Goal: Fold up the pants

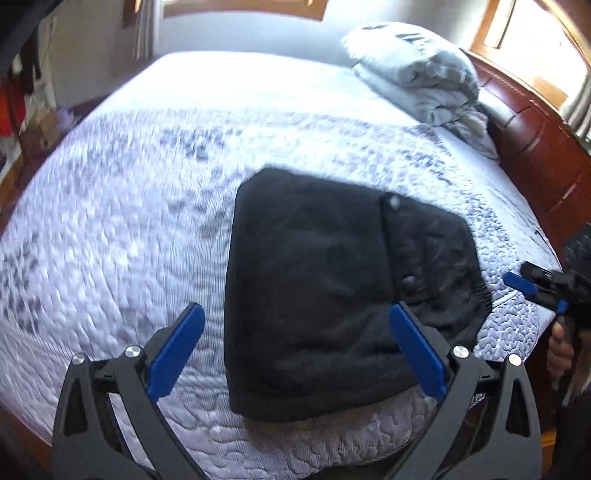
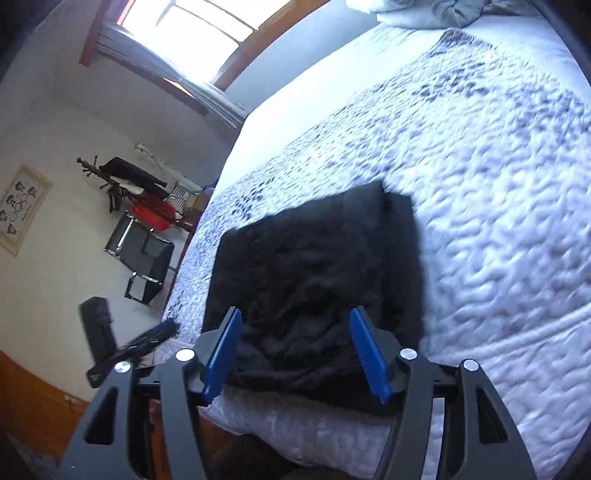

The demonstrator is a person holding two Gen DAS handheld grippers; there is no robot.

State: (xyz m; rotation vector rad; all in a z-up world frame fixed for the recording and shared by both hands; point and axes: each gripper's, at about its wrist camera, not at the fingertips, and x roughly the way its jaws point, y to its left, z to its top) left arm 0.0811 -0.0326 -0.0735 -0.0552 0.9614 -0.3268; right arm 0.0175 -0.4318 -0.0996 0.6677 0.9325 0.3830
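- Left wrist view: the left tongs (image 1: 297, 347) stand wide open above the near edge of the bed (image 1: 110, 240), and nothing is held between the blue pads (image 1: 177, 347).
- Just behind these pads lie the black pants (image 1: 325, 288), folded into a thick, almost square packet on the quilted white and grey bedcover, close to the near edge of the bed.
- One pad stands over the bedcover beside the pants, the other in front of the black cloth; whether it touches the cloth I cannot tell.
- At the right border of this view the right tongs (image 1: 532, 291) are apart from the pants, with a person's hand (image 1: 561, 350) under them.
- Far at the head of the bed, a bundle of grey bedding (image 1: 421, 74) lies beside the brown headboard (image 1: 535, 147).
- Right wrist view: the right tongs (image 2: 295, 354) are open with no cloth between their pads; the pants (image 2: 314, 266) lie just in front of them.
- Beyond the bed there are a black chair (image 2: 144, 254), a coat stand (image 2: 110, 184) with clothes, and a bright window (image 2: 184, 33).
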